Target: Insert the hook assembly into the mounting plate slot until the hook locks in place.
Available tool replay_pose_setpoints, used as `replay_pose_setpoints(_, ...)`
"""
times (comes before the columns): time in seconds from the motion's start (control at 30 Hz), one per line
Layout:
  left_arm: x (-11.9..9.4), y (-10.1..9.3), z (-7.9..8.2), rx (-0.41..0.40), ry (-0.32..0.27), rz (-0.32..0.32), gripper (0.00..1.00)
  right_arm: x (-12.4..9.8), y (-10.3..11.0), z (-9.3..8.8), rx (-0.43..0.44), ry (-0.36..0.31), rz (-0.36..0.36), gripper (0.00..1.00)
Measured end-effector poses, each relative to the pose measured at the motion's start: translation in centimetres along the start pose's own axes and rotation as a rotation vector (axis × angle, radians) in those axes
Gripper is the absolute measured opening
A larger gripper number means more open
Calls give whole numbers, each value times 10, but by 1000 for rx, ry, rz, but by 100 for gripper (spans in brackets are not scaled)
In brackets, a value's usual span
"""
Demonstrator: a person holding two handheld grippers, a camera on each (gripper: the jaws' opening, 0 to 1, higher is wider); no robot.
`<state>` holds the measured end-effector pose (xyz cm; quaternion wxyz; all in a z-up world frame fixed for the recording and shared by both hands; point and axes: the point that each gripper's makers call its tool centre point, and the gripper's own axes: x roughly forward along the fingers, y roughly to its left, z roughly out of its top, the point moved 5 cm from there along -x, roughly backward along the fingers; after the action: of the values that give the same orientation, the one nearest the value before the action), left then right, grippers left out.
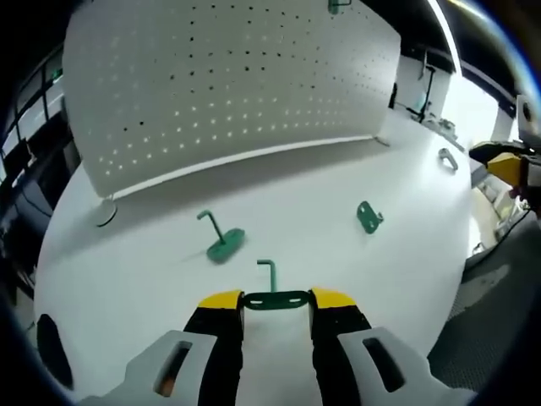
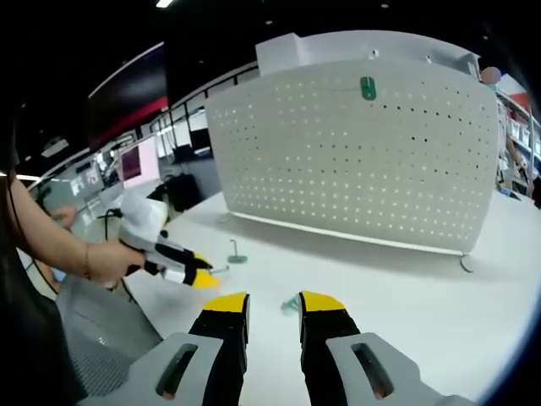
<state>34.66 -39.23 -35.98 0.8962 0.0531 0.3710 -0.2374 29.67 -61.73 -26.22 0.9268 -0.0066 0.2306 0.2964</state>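
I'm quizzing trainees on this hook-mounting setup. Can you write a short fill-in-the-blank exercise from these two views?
1. The left gripper has its jaws closed on a ____ hook.
2. The pegboard standing on the table is ____ in colour.
3. One hook already hangs near the ____ edge of the pegboard.
4. The right gripper has its jaws ____, holding nothing.

Missing words: green; white; top; open

A green hook assembly [image 1: 272,298] sits flat on the white worktop [image 1: 152,262], its peg upright. 2 more green hooks [image 1: 221,240] [image 1: 368,216] lie apart before the upright white pegboard [image 1: 228,76].
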Motion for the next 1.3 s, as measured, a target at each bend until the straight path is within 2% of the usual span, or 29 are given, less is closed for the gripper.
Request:
replay_pose_setpoints(0.33,-15,-5,21,46,-18,-38,30,5,1,10,-14,-18,17,22)
replay_pose_setpoints(0.57,-21,-8,22,23,-39,-55,30,10,9,11,-9,-17,53,22)
replay_pose_setpoints(0.87,-44,-34,27,60,-37,-122,30,14,25,13,-9,-12,111,22)
replay_pose_setpoints(1.07,-59,-54,37,94,-65,-185,30,13,36,10,-5,1,154,22)
replay_pose_setpoints(1.3,-68,-74,31,102,-63,-228,30,14,39,0,29,40,186,22)
